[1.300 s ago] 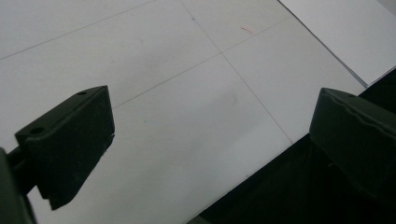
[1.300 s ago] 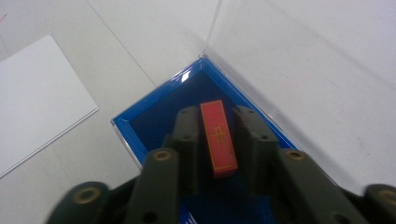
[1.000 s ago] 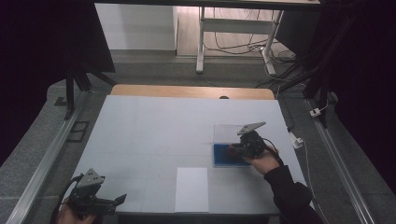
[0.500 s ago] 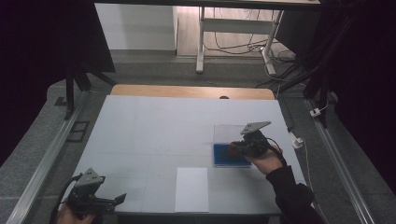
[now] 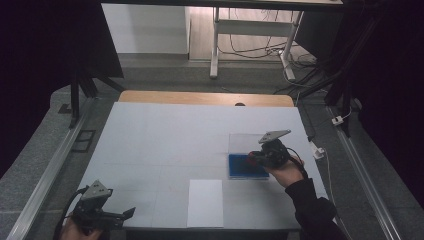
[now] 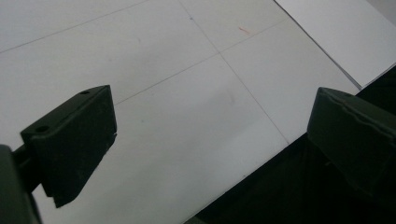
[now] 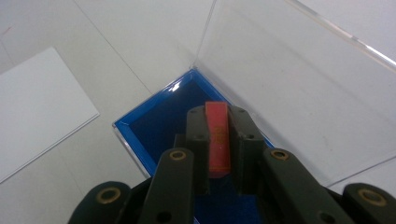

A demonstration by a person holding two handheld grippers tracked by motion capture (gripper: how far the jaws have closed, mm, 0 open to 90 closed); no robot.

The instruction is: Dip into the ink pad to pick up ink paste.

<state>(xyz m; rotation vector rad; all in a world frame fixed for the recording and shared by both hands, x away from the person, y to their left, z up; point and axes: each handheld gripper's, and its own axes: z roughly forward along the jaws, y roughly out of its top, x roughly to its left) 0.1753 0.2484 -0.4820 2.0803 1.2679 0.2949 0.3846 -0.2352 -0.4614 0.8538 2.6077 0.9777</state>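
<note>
Right gripper (image 7: 218,140) over clear box (image 5: 248,159), red strip (image 7: 218,136) clamped.
I see its jaws closed tight on the thin red strip, held above the box's blue floor (image 7: 163,126), right of middle on the counter (image 5: 165,140). My left gripper (image 5: 102,212) sits at the near-left corner, jaws wide apart, holding nothing; white sheet (image 5: 205,202) lies between them.
</note>
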